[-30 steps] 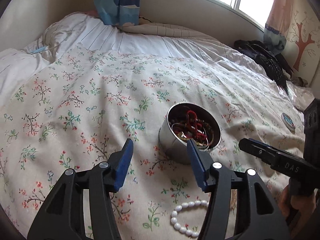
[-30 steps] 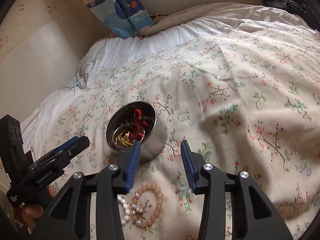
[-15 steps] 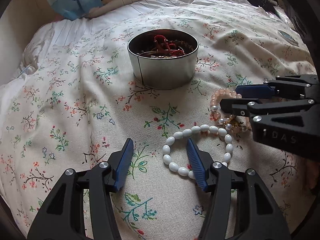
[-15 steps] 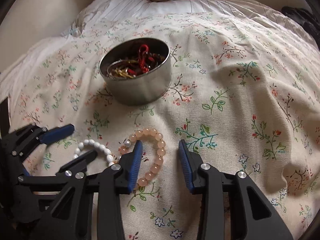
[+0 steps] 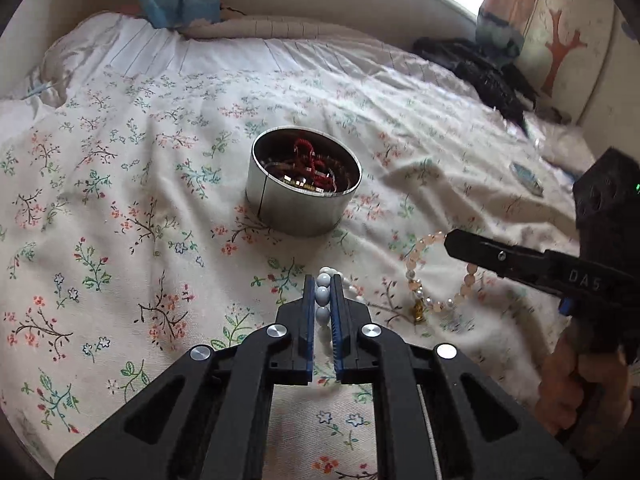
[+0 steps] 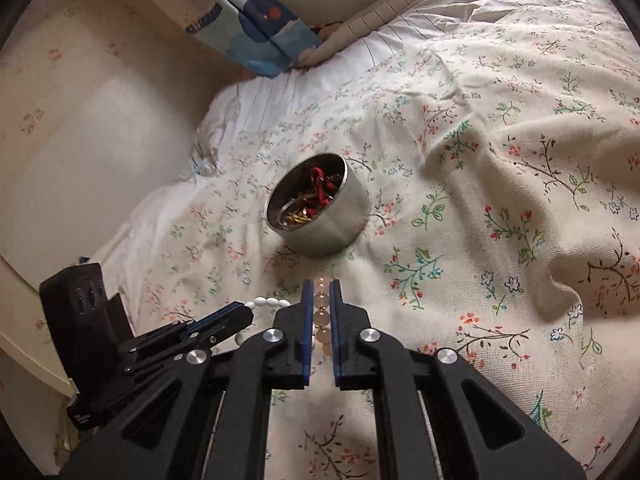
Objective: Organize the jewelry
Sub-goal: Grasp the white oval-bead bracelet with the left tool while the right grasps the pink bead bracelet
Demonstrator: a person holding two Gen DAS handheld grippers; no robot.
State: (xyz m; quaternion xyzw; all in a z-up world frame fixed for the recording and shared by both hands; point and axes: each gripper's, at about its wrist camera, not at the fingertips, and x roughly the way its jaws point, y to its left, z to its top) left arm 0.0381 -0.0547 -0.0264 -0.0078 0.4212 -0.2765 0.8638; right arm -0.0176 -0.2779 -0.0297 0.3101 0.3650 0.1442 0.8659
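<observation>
Two hand-held grippers (image 5: 322,294) (image 6: 320,298) each pinch one bracelet (image 5: 322,295) (image 6: 322,312) near one tin (image 5: 304,196).

White bracelet (image 5: 322,294) half hidden between fingers; far dark clothing (image 5: 480,72) blurred

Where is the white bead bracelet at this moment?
In the left wrist view the white bead bracelet is clamped in the left gripper, just before the round metal tin, left of the peach bracelet.

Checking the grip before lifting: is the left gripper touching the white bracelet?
Touching. The left wrist view shows the left gripper shut on the white bracelet, beads pinched between its fingers.
</observation>
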